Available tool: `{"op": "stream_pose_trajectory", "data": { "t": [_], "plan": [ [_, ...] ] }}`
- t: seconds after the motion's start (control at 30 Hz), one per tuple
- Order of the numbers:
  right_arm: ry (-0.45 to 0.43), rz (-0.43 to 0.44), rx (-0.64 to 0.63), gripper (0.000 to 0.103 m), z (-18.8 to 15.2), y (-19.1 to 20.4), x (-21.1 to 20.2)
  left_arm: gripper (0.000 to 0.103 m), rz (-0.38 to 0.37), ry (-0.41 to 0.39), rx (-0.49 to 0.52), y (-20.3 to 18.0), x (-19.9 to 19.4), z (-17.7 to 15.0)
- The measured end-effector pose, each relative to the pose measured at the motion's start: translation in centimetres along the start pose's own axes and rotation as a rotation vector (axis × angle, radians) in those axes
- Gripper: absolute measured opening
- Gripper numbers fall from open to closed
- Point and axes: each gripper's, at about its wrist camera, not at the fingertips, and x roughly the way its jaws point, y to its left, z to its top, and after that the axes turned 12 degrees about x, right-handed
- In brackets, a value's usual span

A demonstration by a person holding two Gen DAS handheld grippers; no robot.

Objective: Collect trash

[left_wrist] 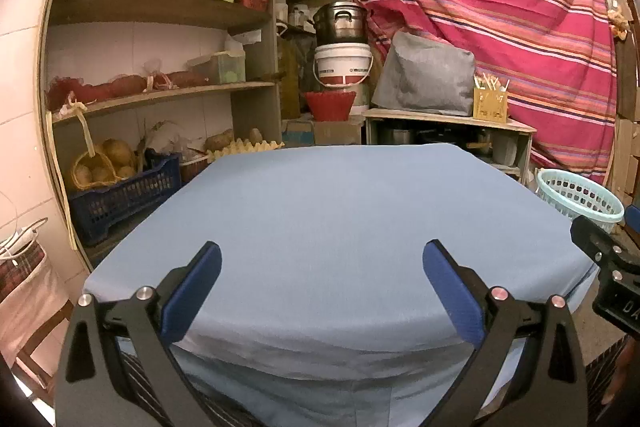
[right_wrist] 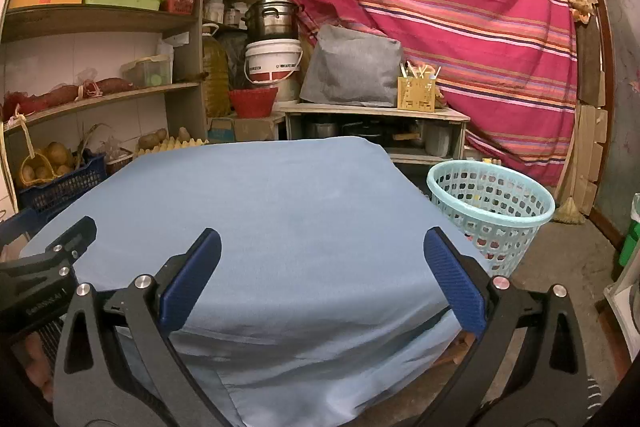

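Observation:
A table covered with a blue cloth (left_wrist: 320,219) fills the middle of both views (right_wrist: 260,211). No loose trash shows on it. A light-teal perforated basket (right_wrist: 490,211) stands on the floor to the table's right, with some coloured bits visible through its holes; its rim also shows in the left wrist view (left_wrist: 578,197). My left gripper (left_wrist: 322,259) is open and empty over the table's near edge. My right gripper (right_wrist: 322,251) is open and empty over the near right part of the table. Each gripper's body shows at the edge of the other's view.
Wooden shelves (left_wrist: 152,91) with boxes, nets and potatoes stand at the left. A blue crate (left_wrist: 124,195) sits low beside the table. A low bench (right_wrist: 376,113) with a grey bag, a bucket and a pot stands behind. A striped cloth (right_wrist: 440,7) hangs at the back.

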Motion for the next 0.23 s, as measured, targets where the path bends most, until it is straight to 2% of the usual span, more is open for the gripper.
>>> {"op": "stream_pose_trajectory", "data": {
  "t": [0.23],
  "plan": [
    [-0.003,0.003,-0.004,0.099,0.1,0.14,-0.01,0.098,0.005,-0.013,0.005,-0.2,-0.34,0.2]
  ]
}}
